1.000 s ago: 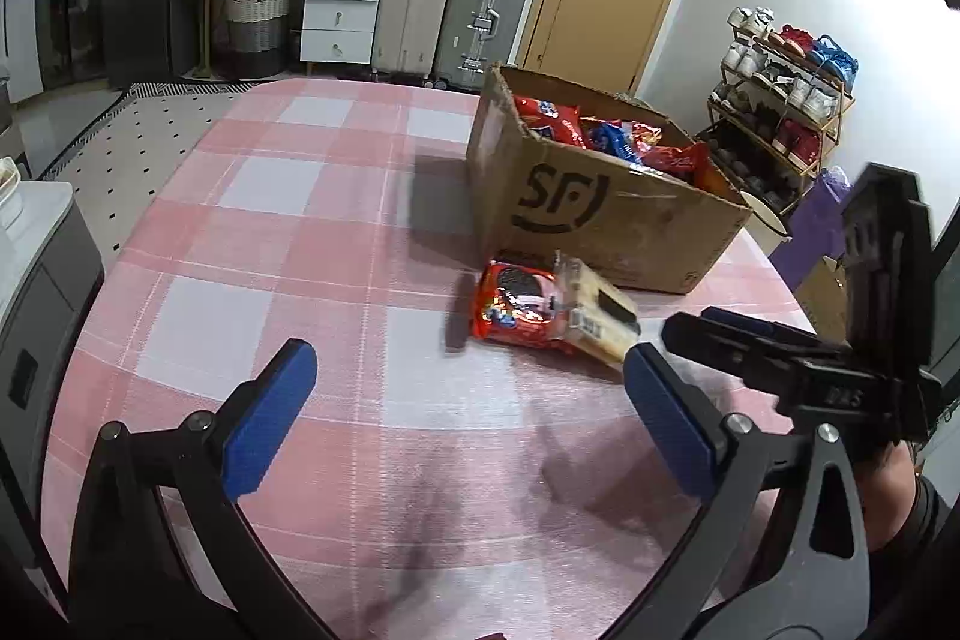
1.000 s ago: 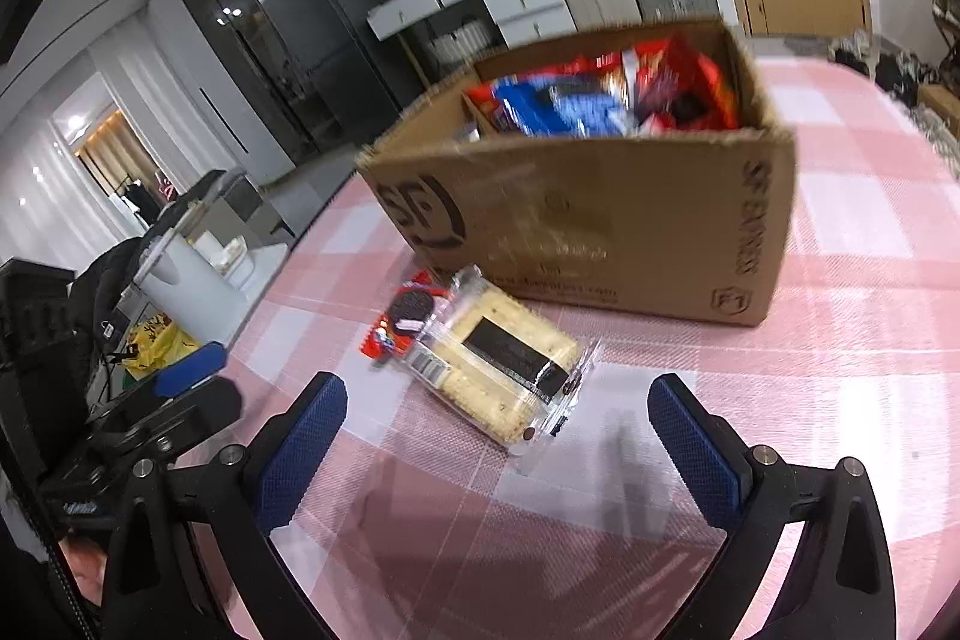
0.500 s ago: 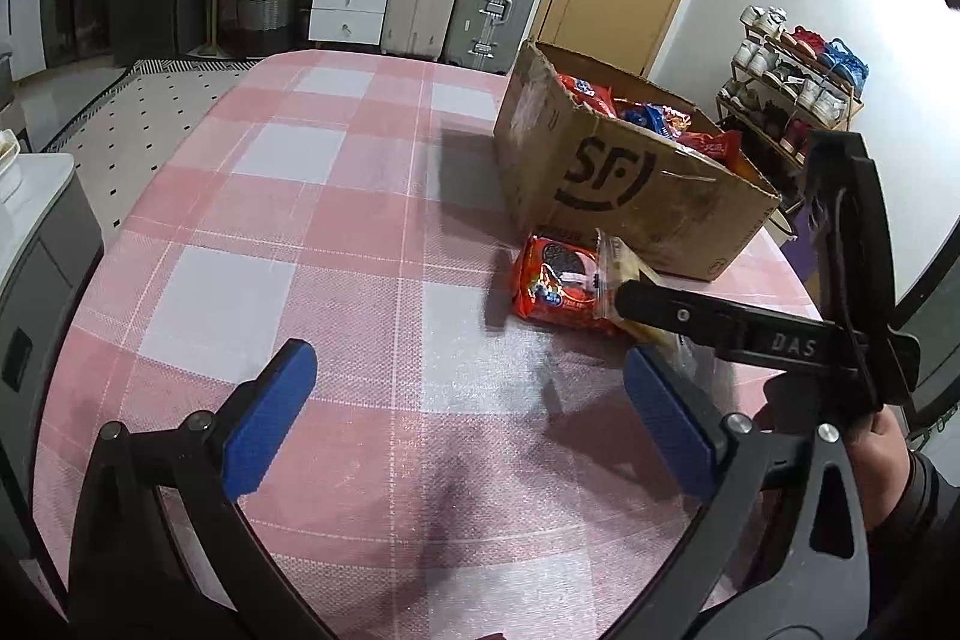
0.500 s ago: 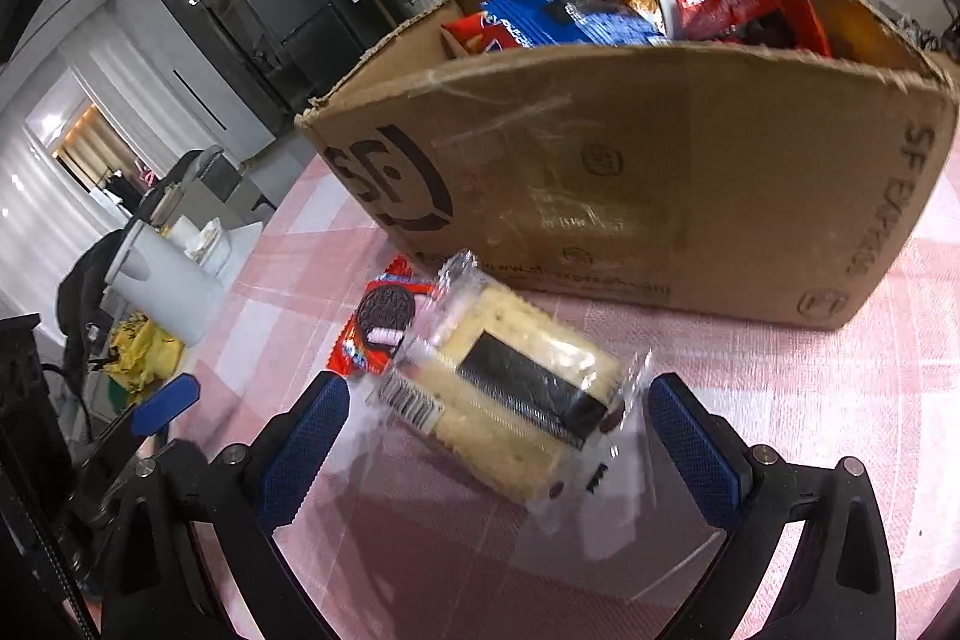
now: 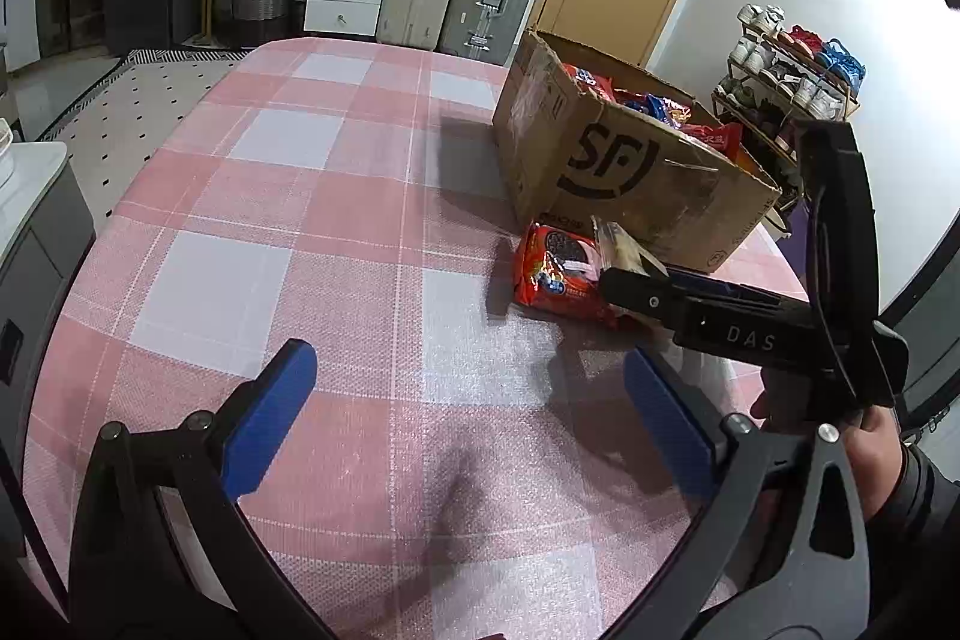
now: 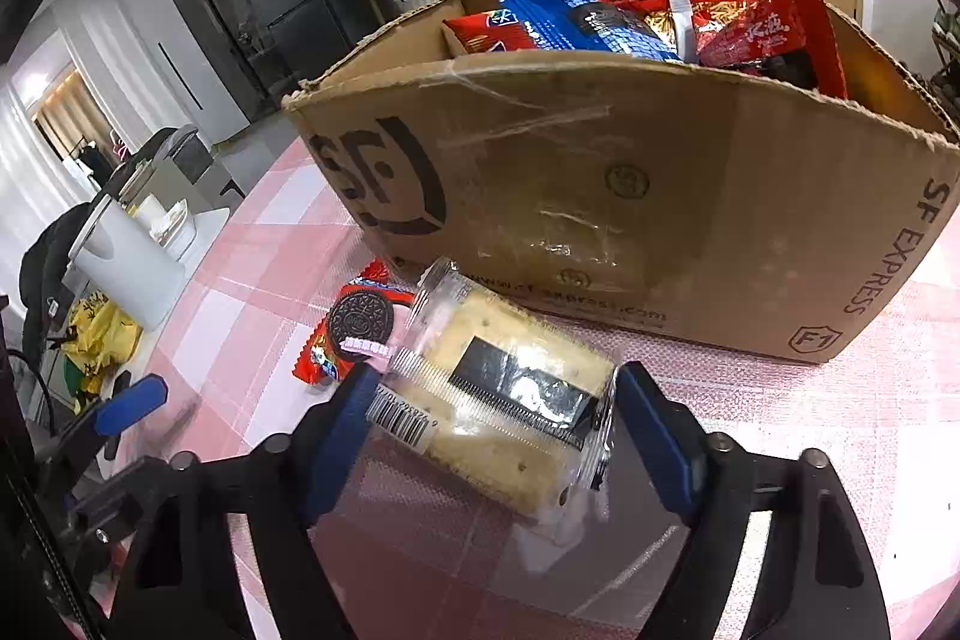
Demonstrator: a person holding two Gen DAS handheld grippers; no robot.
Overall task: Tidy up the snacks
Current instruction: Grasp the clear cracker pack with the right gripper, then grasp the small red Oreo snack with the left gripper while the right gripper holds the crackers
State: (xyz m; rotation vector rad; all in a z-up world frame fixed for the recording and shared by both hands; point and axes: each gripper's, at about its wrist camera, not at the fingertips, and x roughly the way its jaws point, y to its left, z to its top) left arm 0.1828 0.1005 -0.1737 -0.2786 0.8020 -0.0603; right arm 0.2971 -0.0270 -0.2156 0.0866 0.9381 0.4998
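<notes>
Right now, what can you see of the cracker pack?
The cracker pack is a clear plastic wrapper over pale square crackers, with a black label and a barcode at one end. It lies tilted on the table before the box, partly over the Oreo pack, between the right gripper's blue fingers.

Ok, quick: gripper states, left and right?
Left gripper: open, holding nothing.
Right gripper: closed on the clear cracker pack.
</notes>
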